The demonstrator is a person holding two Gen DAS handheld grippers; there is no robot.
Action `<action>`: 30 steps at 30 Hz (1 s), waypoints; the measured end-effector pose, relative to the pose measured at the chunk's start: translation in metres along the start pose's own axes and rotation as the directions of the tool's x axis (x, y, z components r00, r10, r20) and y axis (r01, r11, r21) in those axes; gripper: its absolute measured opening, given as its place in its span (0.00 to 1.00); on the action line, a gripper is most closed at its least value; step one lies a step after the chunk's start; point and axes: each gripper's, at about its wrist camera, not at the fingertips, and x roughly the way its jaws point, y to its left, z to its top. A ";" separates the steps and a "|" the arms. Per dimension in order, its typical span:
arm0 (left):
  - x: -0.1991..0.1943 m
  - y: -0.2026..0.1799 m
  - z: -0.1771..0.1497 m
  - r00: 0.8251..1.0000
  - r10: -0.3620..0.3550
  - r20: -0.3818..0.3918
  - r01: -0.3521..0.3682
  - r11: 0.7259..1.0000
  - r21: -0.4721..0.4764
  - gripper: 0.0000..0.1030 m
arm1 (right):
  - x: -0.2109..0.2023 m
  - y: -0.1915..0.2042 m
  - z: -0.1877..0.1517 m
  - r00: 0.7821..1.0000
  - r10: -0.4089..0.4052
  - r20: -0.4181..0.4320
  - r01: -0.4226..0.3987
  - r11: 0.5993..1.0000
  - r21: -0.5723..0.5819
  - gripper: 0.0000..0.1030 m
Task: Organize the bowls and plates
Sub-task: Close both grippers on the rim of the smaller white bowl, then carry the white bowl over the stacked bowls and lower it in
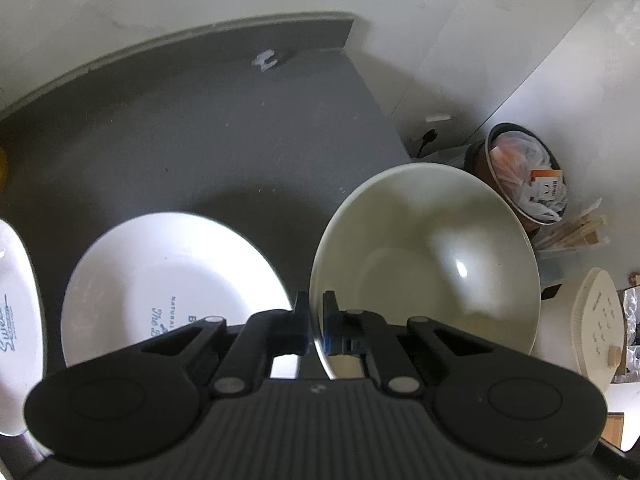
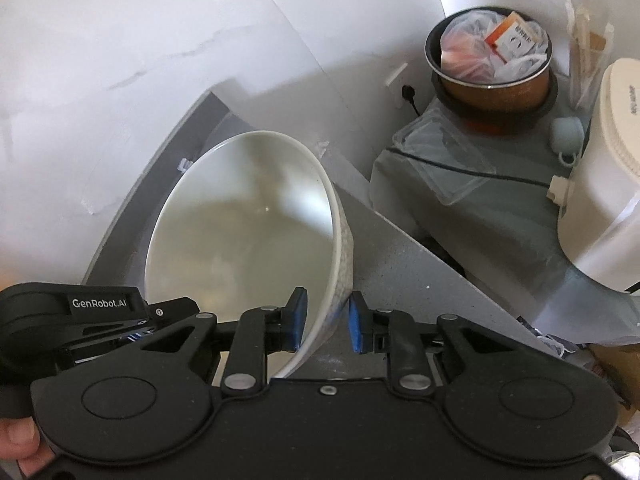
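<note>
Grey, matte countertop meets smooth white walls at a raised lip. On it stands a glossy, deep round bowl, cream inside. Left gripper: blue-padded fingers clamped on the bowl's thin near-left rim. Right gripper: fingers straddling the opposite wall, whose outside is textured; contact of the outer pad is unclear. Beside the bowl lies a flat white printed plate, with another plate's edge further left.

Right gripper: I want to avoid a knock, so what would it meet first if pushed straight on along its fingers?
The bowl itself: the right gripper already straddles its wall. Beyond that lies the grey counter, though depth is unclear.
</note>
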 end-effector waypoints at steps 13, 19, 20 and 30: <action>-0.049 -0.001 -0.014 0.998 -0.034 0.048 0.034 0.999 0.004 0.04 | -0.049 0.009 -0.011 0.998 0.037 0.046 -0.038 0.999 0.007 0.21; -0.067 0.004 -0.025 0.996 -0.051 0.066 0.052 0.999 -0.004 0.04 | -0.067 0.015 -0.020 0.997 0.052 0.061 -0.051 0.999 -0.017 0.21; -0.070 0.004 -0.027 0.996 -0.050 0.070 0.051 0.999 -0.005 0.04 | -0.070 0.016 -0.022 0.997 0.055 0.062 -0.054 0.998 -0.022 0.21; -0.099 0.019 -0.052 0.993 -0.045 0.109 0.048 0.999 -0.024 0.04 | -0.091 0.026 -0.044 0.994 0.087 0.068 -0.083 0.994 -0.070 0.22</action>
